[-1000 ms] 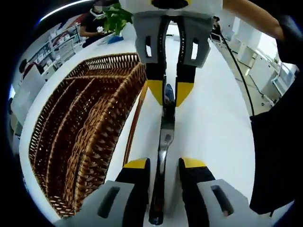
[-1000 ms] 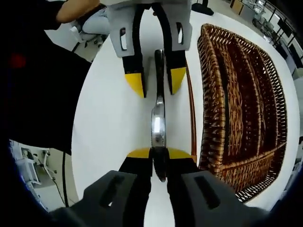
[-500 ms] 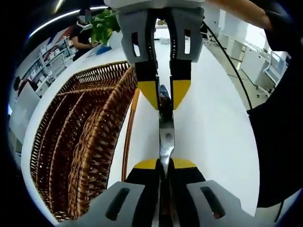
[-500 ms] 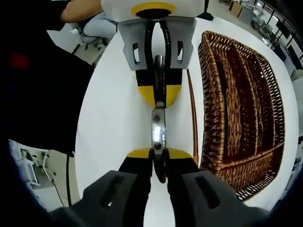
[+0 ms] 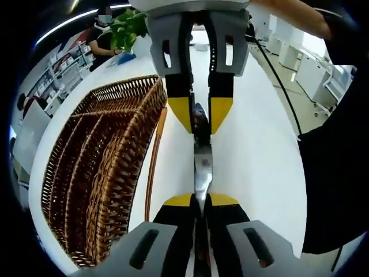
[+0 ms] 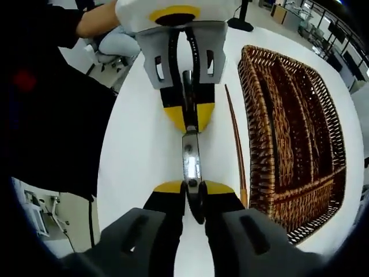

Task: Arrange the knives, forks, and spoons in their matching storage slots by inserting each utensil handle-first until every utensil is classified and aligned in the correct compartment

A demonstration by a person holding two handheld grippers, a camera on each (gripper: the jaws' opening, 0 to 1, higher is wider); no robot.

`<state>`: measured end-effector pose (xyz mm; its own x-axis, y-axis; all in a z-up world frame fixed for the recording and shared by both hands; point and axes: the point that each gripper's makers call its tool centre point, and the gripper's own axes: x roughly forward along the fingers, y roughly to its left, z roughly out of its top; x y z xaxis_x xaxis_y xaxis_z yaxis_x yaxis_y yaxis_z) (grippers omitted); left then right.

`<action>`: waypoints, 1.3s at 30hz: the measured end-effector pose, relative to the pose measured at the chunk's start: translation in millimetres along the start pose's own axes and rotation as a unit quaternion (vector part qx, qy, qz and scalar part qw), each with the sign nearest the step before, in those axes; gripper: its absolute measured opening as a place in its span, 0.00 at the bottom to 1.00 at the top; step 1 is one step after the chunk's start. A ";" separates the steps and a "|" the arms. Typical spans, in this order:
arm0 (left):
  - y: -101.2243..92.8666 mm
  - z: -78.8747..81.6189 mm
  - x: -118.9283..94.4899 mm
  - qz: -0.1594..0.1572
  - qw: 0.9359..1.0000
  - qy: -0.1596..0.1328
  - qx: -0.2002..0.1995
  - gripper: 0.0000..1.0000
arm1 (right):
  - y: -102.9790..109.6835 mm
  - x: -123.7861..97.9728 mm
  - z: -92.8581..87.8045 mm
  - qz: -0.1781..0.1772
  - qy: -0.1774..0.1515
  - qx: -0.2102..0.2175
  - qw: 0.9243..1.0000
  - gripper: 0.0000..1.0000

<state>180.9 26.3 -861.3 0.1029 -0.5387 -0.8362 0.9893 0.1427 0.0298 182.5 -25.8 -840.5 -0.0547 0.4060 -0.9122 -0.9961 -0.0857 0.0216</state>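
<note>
In the left gripper view, the left gripper [image 5: 199, 200] rises from the near edge with its grey jaws and yellow tips pressed together on one end of a shiny metal utensil [image 5: 200, 167]. The utensil is long, flat and reflective; which kind it is cannot be told. It lies in a straight line above the white round table [image 5: 253, 150]. At its far end the right gripper [image 5: 200, 114] comes toward the camera, and its yellow tips are clamped on the other end of the same utensil.

In the right gripper view the same holds: the right gripper [image 6: 194, 188] grips the near end and the left gripper [image 6: 189, 113] grips the far end.

Beside the utensil, a thin brown stick [image 5: 151, 167] lies on the table. Just behind it is the brown woven wicker basket [image 5: 95, 167] with long narrow compartments. Farther away a green plant [image 5: 130, 26] stands, and a person's dark sleeve [image 5: 340, 144] is at the right.
</note>
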 end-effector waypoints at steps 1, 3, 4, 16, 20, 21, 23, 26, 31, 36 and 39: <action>-0.1 -1.1 -0.1 0.000 1.000 0.003 0.000 0.07 | 0.1 0.0 1.2 -0.001 -0.006 0.007 1.000 0.11; -1.5 -4.3 -0.6 -0.002 1.000 0.012 0.003 0.07 | 1.7 0.1 5.0 0.003 -0.020 0.011 1.000 0.12; -2.2 -4.6 -0.8 -0.003 1.000 0.013 0.003 0.07 | 2.2 0.4 5.1 0.002 -0.020 0.013 1.000 0.12; -7.9 -2.2 -21.3 0.012 1.000 0.003 0.010 0.07 | 10.7 -5.5 18.1 -0.020 -0.051 -0.028 0.998 0.12; -1.0 0.9 -33.9 0.013 1.000 0.003 0.013 0.07 | 5.2 -14.5 28.8 -0.032 -0.069 -0.039 0.996 0.12; 1.4 2.0 -37.0 0.014 1.000 0.004 0.015 0.07 | 3.2 -16.6 30.9 -0.034 -0.073 -0.040 0.996 0.12; 7.2 5.0 -45.1 0.016 1.000 0.007 0.019 0.07 | -1.9 -21.4 35.5 -0.042 -0.079 -0.046 0.995 0.12; 17.3 8.2 -54.8 0.021 0.999 0.013 0.032 0.07 | -8.8 -28.4 42.0 -0.054 -0.087 -0.051 0.993 0.12; 32.9 13.9 -66.8 0.033 0.998 0.025 0.048 0.07 | -24.3 -40.2 51.1 -0.073 -0.094 -0.054 0.991 0.12; 51.9 19.4 -76.7 0.044 0.996 0.039 0.064 0.07 | -40.0 -47.0 55.9 -0.088 -0.097 -0.053 0.990 0.12; 61.8 22.0 -79.0 0.050 0.995 0.044 0.078 0.07 | -49.0 -49.9 56.9 -0.099 -0.095 -0.051 0.989 0.12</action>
<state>236.3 59.5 -781.4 0.1989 -0.4533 -0.8689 0.9793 0.0582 0.1938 230.1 9.9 -772.7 0.1183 0.5865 -0.8013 -0.9771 -0.0752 -0.1992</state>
